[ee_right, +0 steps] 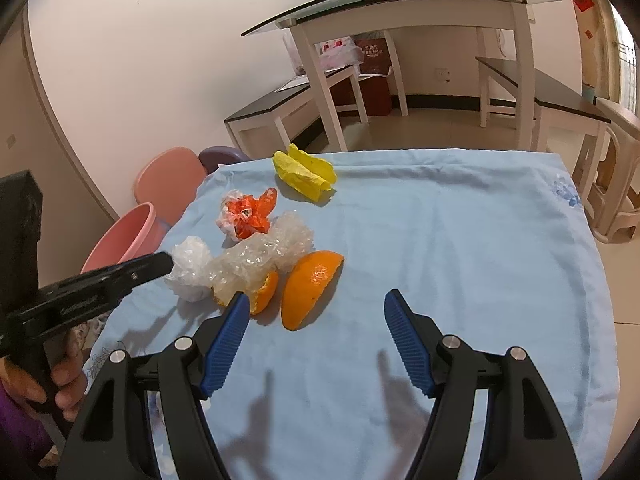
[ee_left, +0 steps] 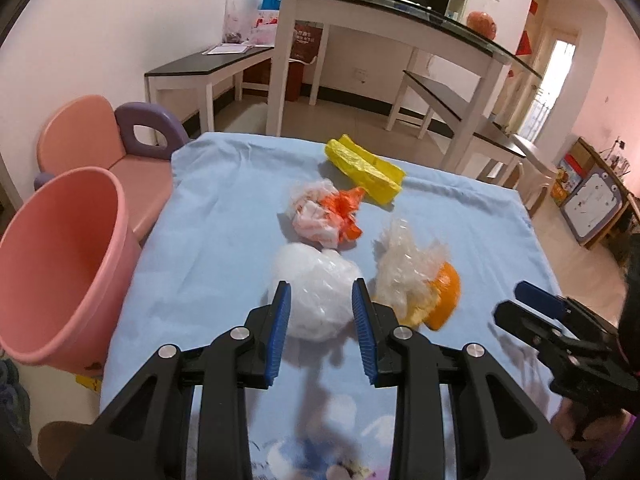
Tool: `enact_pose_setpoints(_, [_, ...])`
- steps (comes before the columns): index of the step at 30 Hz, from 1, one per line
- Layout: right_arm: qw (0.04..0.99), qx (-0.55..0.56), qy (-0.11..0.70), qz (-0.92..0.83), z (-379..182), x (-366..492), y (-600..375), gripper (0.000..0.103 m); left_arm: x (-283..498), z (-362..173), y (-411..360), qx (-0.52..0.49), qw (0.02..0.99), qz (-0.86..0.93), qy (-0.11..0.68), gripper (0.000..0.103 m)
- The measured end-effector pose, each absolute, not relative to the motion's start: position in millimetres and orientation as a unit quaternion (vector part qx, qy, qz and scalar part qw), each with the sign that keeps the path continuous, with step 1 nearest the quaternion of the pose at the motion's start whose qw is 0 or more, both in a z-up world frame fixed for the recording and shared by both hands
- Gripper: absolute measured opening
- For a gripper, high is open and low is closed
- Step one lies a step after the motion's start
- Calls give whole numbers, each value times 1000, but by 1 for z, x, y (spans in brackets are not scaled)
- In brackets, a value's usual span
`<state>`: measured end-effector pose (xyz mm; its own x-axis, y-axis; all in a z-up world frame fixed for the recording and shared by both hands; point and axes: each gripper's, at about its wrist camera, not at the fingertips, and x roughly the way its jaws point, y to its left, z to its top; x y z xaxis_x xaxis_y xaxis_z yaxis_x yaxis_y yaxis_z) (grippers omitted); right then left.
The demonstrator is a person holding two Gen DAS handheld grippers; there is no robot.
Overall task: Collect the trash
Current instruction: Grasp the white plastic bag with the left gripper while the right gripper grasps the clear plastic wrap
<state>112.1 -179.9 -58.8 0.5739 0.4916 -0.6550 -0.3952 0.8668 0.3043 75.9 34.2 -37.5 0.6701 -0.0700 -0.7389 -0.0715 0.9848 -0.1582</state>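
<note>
Trash lies on a light blue cloth (ee_left: 224, 208): a white plastic wad (ee_left: 316, 292), a clear bubble-wrap wad (ee_left: 408, 268) over orange peel (ee_left: 444, 296), an orange-and-white bag wad (ee_left: 324, 216) and a yellow bag (ee_left: 364, 168). My left gripper (ee_left: 322, 300) is open, its fingers on either side of the white wad. My right gripper (ee_right: 316, 312) is open and empty, above the cloth just short of a large orange peel (ee_right: 308, 288). The white wad (ee_right: 190, 270), bubble wrap (ee_right: 264, 256), orange bag (ee_right: 248, 214) and yellow bag (ee_right: 306, 174) also show in the right wrist view.
A pink bucket (ee_left: 56, 272) stands off the table's left edge, also in the right wrist view (ee_right: 128, 236). Pink and purple child chairs (ee_left: 120, 148) stand behind it. A glass-topped table (ee_left: 384, 12) and dark benches (ee_left: 200, 68) stand beyond.
</note>
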Motion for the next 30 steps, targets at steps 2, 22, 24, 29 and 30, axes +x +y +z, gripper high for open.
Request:
enact_pose_setpoints(2, [885, 60, 385, 254, -57, 112, -178, 69, 82, -44, 36, -82, 906, 3, 416, 32])
enact_pose_setpoints(22, [876, 45, 380, 292, -55, 126, -136, 66, 63, -47, 44, -89, 916, 8, 391, 7])
enact_pose_setpoints(24, [875, 46, 386, 290, -57, 134, -129, 64, 58, -43, 46, -90, 918, 8, 386, 7])
enact_pose_setpoints(29, [879, 34, 383, 283, -57, 150, -116, 64, 50, -39, 50, -91, 920, 11, 381, 7])
enact_pose_setpoints(30, [879, 31, 385, 281, -59, 154, -113, 64, 49, -39, 50, -91, 920, 11, 381, 7])
